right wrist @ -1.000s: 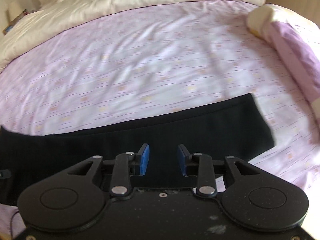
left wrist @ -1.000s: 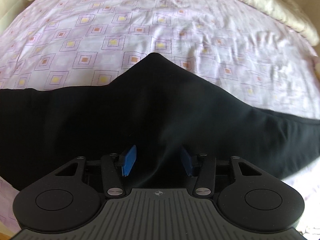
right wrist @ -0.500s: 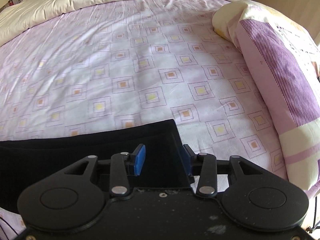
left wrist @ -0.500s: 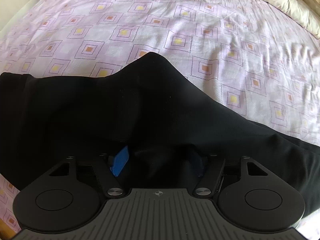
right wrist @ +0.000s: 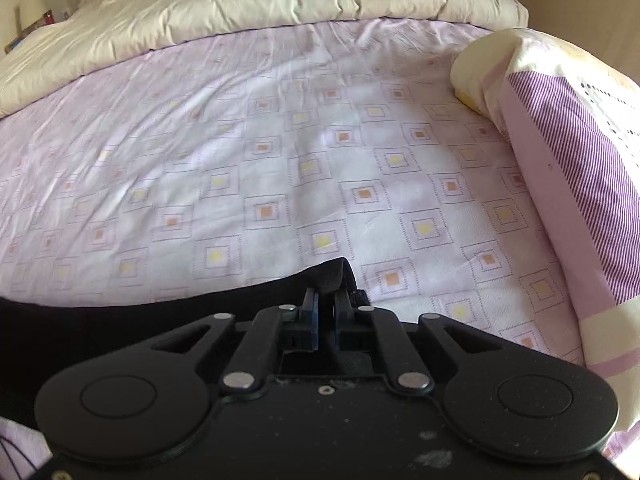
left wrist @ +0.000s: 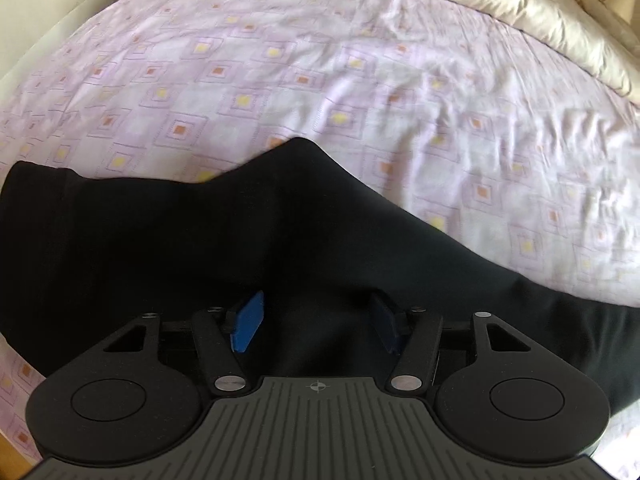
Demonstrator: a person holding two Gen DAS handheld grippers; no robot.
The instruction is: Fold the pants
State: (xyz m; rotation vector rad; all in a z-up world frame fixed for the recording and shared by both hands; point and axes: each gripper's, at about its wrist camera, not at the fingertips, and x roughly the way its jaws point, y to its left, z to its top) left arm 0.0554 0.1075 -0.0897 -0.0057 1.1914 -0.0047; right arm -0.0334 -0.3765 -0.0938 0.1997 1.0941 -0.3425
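While the left gripper (left wrist: 318, 326) has its blue fingers (left wrist: 249, 322) spread wide with nothing pinched, black cloth of the pants (left wrist: 280, 240) fills the gap between them and spreads out on both sides. Whether the pads actually touch the fabric, can't tell, it's all black on black down there. Straight ahead of the fingers the pants rise into a rounded peak, and from there the edge slopes down to either side. Far off to the left of the fingers you can see a straight end of the garment with a seam-like line; to the right the cloth runs on as a long band out toward the frame edge.

Right gripper (right wrist: 326, 312) is a different story: fingers (right wrist: 311, 310) squeezed nearly together with a bit of the pants (right wrist: 326, 280) clamped in the slit. That's a corner of the fabric, poking up just past the fingertips, and the rest of the black cloth trails away to the left of the fingers, lying on the bed.

Further out, everything sits on a sheet (right wrist: 280, 160) in pale lilac with little square prints in orange and yellow, a bit wrinkled. Beyond that, at the far side of the bed, there's a cream duvet (right wrist: 260, 4) bunched up. Off to the right of the right fingers lies a pillow (right wrist: 560, 152) with purple stripes and cream panels.
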